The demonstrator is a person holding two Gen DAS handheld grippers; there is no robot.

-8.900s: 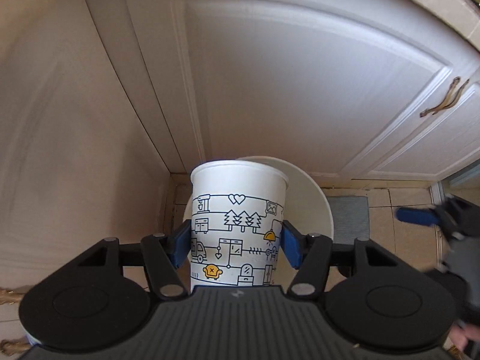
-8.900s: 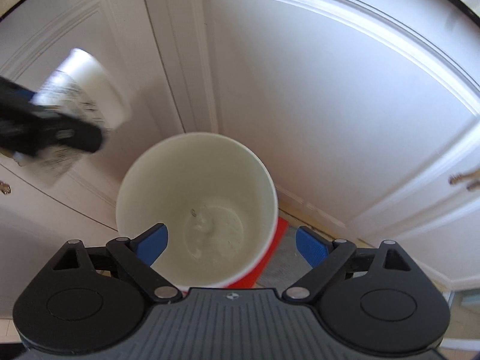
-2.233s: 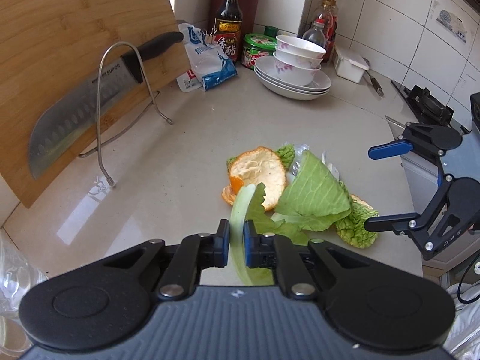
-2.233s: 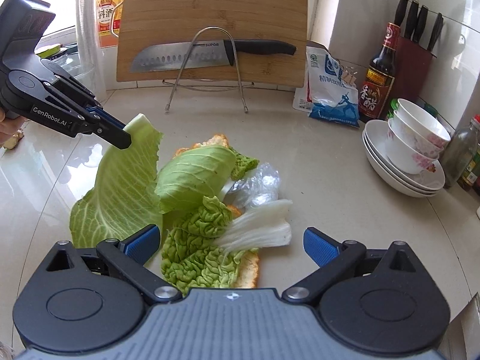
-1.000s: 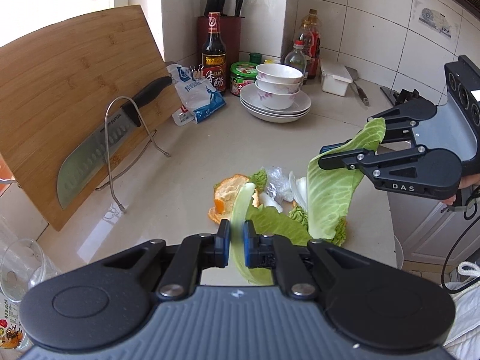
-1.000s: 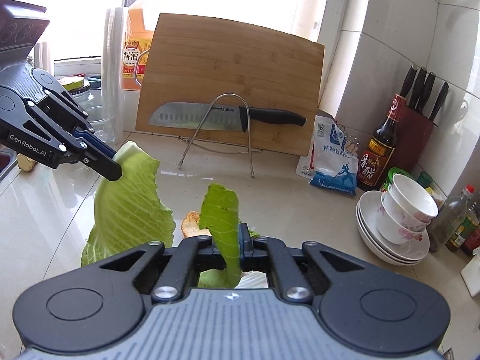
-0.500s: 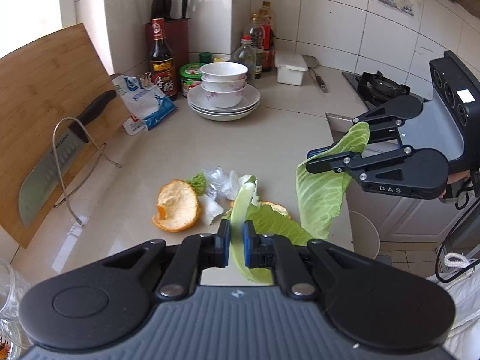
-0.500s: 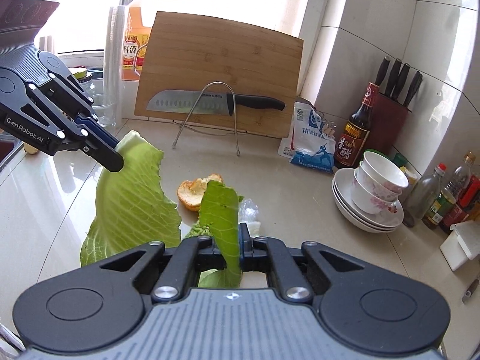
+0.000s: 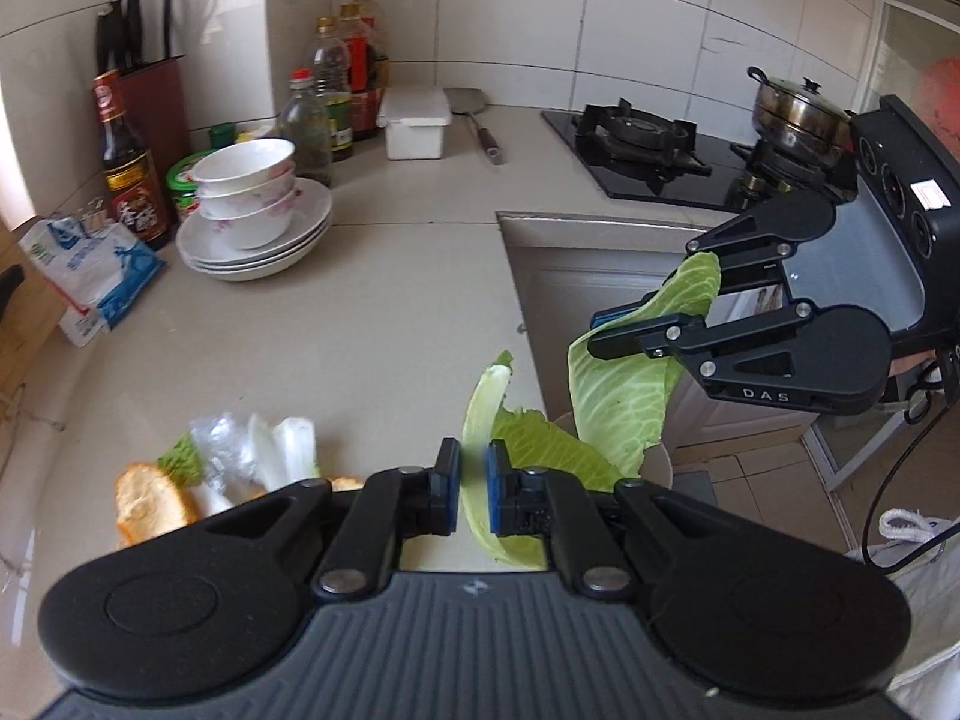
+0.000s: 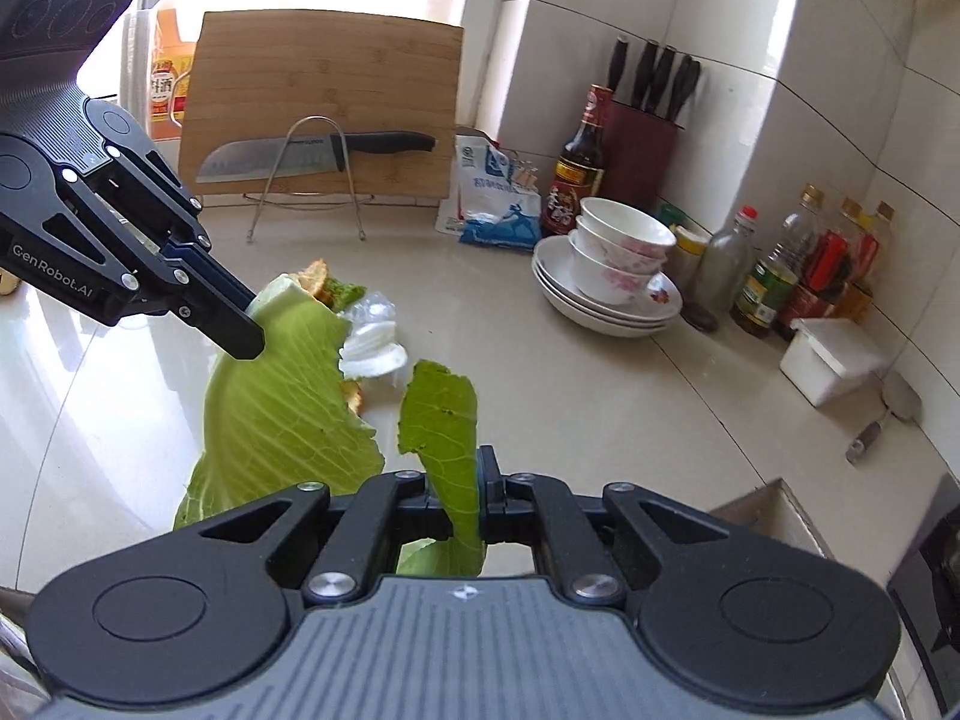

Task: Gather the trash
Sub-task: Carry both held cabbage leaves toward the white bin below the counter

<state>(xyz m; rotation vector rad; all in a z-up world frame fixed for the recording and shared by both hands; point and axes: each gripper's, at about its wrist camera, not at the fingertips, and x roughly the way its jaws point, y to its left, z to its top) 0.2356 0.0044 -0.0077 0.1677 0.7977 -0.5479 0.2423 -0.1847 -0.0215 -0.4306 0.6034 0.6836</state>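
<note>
Two cabbage leaves (image 9: 624,402) (image 9: 486,420) | clamped in tools | long axes vertical, hanging

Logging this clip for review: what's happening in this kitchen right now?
A person is clearing vegetable scraps with two handheld grippers. The left gripper is shut on a cabbage leaf, and the right gripper is shut on a second cabbage leaf. Both leaves hang past the countertop edge, above a white bin. Orange peel, clear plastic and white cabbage pieces remain on the counter.
</note>
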